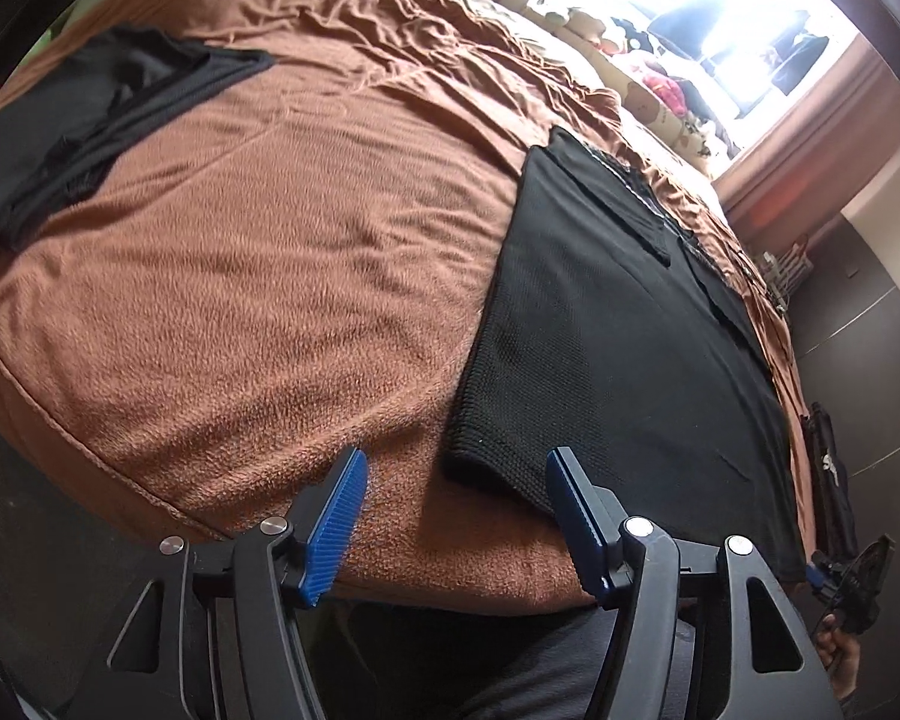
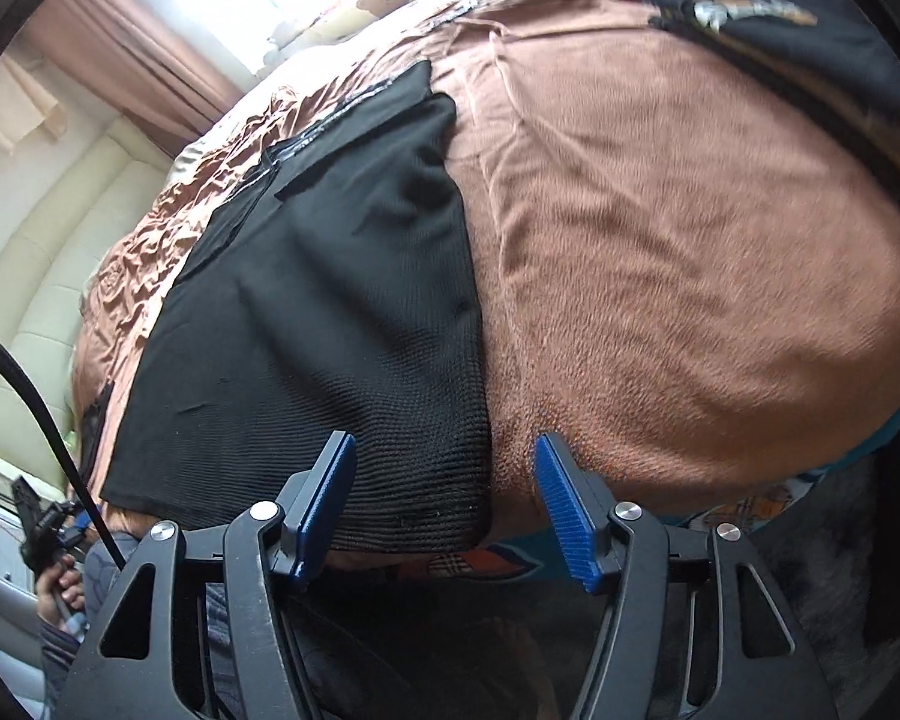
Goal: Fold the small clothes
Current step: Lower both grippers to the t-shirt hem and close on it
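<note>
A black knit garment [image 1: 618,324] lies flat on the brown blanket [image 1: 270,240], with folded parts at its far end. My left gripper [image 1: 457,461] stands open over the garment's near left corner; the blue pads straddle that corner without pressing it. In the right wrist view the same garment [image 2: 330,312] shows, and my right gripper [image 2: 444,443] is open around its near right corner, pads apart from the cloth. The right gripper [image 1: 849,582] shows in a hand at the left view's right edge. The left gripper [image 2: 36,522] is at the right view's left edge.
Folded black clothes [image 1: 90,120] lie at the bed's far left. Another black garment with a print [image 2: 780,18] lies at the far right. A bright window [image 1: 708,18] with plush toys, curtains [image 2: 126,36] and a cream headboard [image 2: 48,252] surround the bed.
</note>
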A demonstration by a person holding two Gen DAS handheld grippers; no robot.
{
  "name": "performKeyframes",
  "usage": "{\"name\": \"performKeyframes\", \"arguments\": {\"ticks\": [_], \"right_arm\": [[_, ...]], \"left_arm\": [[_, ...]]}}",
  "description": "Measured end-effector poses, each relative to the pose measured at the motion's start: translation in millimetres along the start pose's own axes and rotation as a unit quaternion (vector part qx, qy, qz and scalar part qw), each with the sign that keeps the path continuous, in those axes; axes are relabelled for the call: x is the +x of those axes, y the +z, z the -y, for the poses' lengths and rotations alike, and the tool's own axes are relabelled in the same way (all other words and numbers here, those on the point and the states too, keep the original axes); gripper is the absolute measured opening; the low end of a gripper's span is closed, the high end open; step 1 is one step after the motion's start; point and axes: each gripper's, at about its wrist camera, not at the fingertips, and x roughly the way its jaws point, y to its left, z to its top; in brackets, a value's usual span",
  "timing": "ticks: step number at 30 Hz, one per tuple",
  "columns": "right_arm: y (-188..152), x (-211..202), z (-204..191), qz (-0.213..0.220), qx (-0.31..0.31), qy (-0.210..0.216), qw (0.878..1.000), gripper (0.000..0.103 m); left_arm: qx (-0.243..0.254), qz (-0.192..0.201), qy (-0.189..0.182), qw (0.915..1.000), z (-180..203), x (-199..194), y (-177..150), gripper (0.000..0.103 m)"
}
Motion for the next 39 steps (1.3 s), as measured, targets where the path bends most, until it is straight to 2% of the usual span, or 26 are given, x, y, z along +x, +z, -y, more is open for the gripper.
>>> {"name": "performKeyframes", "arguments": {"ticks": [4, 7, 12, 15, 17, 20, 27, 29, 31, 33, 39], "right_arm": [[-2.7, 7.6, 14.4, -0.006, 0.031, 0.034, 0.999, 0.057], [-5.1, 11.1, 24.0, -0.007, 0.056, 0.078, 0.995, 0.057], [-10.2, 4.7, 37.4, 0.013, 0.084, 0.164, 0.983, 0.056], [-12.4, 1.0, 42.8, 0.026, 0.089, 0.195, 0.976, 0.056], [-14.6, 3.3, 45.8, 0.023, 0.087, 0.185, 0.979, 0.056], [-21.2, 12.3, 50.5, 0.01, 0.098, 0.173, 0.98, 0.056], [-23.6, 17.8, 39.5, 0.018, 0.104, 0.181, 0.978, 0.056], [-20.5, 21.4, 37.6, 0.02, 0.102, 0.175, 0.979, 0.051], [-17.8, 25.0, 35.0, 0.021, 0.105, 0.167, 0.98, 0.04], [-16.1, 29.4, 33.2, 0.019, 0.112, 0.163, 0.98, 0.036], [-19.6, 29.8, 24.0, 0.021, 0.114, 0.15, 0.982, 0.035]], "left_arm": [[-0.008, -0.007, -0.009, 0.9999, -1.6, 3.6, -1.1, 0.064], [-0.017, -0.011, -0.023, 0.9995, -2.3, 6.1, 1.1, 0.064], [-0.035, -0.016, -0.044, 0.9983, -2.9, 7.9, 4.3, 0.064], [-0.052, -0.02, -0.068, 0.9961, -3.3, 7.6, 4.7, 0.064], [-0.062, -0.023, -0.081, 0.9945, -2.8, 7.9, 4.1, 0.064], [-0.069, -0.023, -0.08, 0.9942, -2.2, 9.0, 2.9, 0.064], [-0.094, -0.016, -0.069, 0.993, -11.3, 12.7, 5.1, 0.061], [-0.098, -0.013, -0.066, 0.993, -11.5, 14.8, 6.8, 0.061], [-0.104, -0.013, -0.065, 0.9923, -10.5, 19.9, 9.9, 0.059], [-0.112, -0.014, -0.068, 0.9913, -9.4, 23.5, 12.8, 0.059], [-0.117, -0.023, -0.069, 0.9905, -5.2, 29.5, 12.0, 0.058]]}}
